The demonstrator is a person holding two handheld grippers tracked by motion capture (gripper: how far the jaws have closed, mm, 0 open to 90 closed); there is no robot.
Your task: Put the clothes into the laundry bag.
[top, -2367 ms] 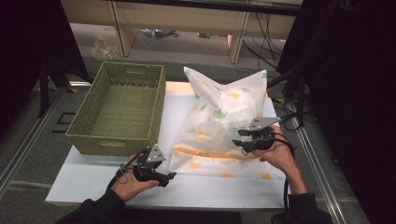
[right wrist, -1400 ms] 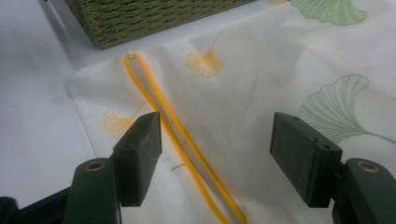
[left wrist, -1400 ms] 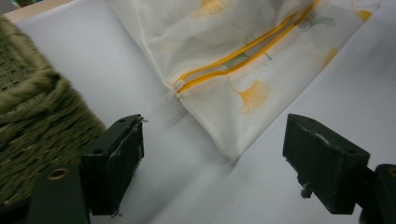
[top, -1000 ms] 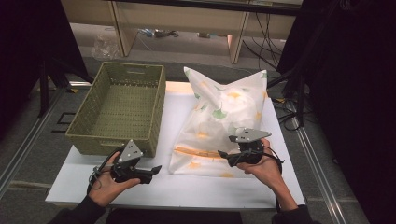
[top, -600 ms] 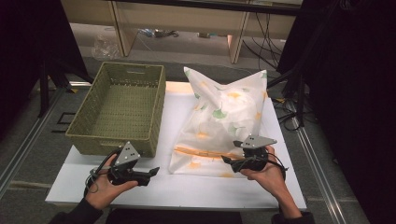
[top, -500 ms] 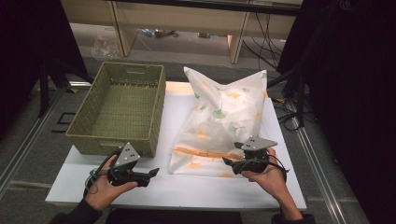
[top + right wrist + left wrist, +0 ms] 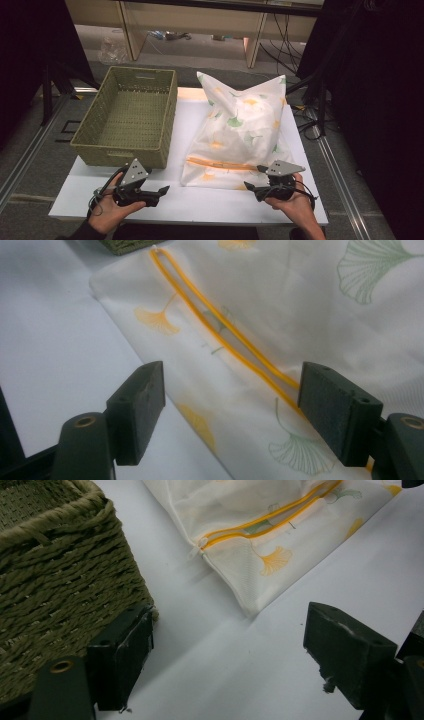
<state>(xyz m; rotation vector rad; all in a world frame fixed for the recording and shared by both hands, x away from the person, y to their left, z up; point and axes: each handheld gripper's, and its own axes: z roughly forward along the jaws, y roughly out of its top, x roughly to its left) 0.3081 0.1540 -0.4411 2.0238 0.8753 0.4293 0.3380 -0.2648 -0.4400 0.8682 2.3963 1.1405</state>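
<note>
A white pillow (image 7: 240, 130) printed with ginkgo leaves lies on the white table (image 7: 210, 205), its orange zipper (image 7: 220, 164) running along the near edge. Left of it stands a woven green basket (image 7: 120, 152). My right gripper (image 7: 250, 187) hovers at the pillow's near right corner. Its jaws are open, and the right gripper view (image 7: 235, 405) shows the zipper (image 7: 220, 325) running between them, untouched. My left gripper (image 7: 162, 191) rests low in front of the basket. It is open (image 7: 230, 645) with bare table between its jaws, the basket wall (image 7: 55, 580) on one side and the pillow corner (image 7: 250, 565) ahead.
The basket is empty inside. A strip of bare table runs along the near edge between my two hands. Shelving, cables and a clear plastic bag (image 7: 112, 47) lie on the floor beyond the table's far edge. Dark curtains stand at both sides.
My right hand has drawn back toward the table's near edge and lowered, from above the pillow to its near right corner. My left hand has barely shifted in the last second.
</note>
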